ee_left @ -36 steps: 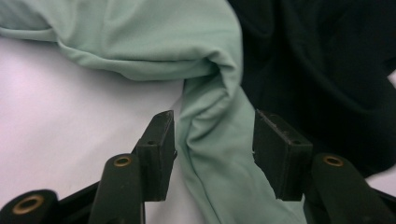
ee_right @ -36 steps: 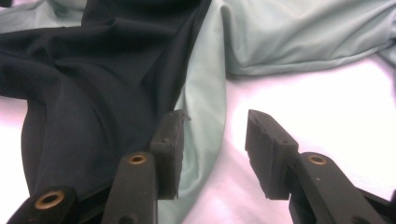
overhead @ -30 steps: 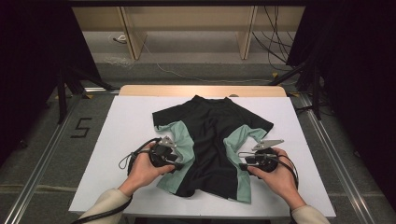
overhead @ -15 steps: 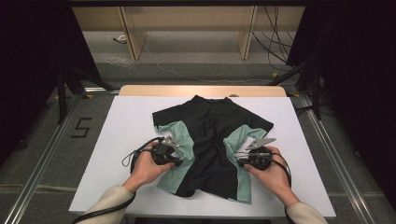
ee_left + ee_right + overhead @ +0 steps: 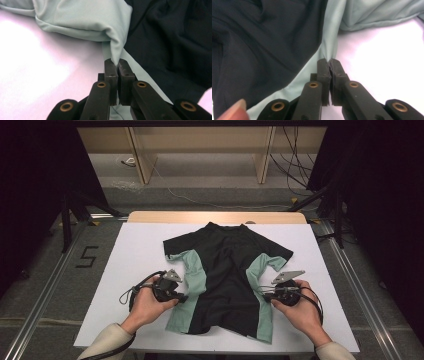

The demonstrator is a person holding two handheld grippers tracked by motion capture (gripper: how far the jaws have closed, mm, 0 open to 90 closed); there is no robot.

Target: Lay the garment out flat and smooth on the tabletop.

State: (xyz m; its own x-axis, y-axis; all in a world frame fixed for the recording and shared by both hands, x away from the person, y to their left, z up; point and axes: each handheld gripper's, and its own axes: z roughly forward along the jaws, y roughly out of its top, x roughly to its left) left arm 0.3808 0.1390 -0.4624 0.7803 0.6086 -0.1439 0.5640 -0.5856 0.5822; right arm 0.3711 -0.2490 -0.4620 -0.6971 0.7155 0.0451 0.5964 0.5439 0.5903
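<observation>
One shirt (image 5: 225,275), black with pale green side panels, lies flat at the middle of the white table (image 5: 130,250), collar toward twelve o'clock, hem toward six. And both pinches are on! The left gripper (image 5: 181,296) sits at the shirt's nine o'clock edge, and the left gripper view has its jaws clamped on a fold of green panel (image 5: 113,56), having just closed there. Over at three o'clock the right gripper (image 5: 266,295) mirrors it, jaws just closed on the opposite green seam (image 5: 328,53). Two grippers, two hands, one garment, two green panels, each caught. From here the fold looks like the job, and doing it well means lifting both sides together and level, keeping the cloth taut between the grips so the black front doesn't sag or bunch, and not tugging so hard that the thin pinch slips free. The left sleeve (image 5: 175,260) lies folded near ten o'clock, so watch that it doesn't drag.
</observation>
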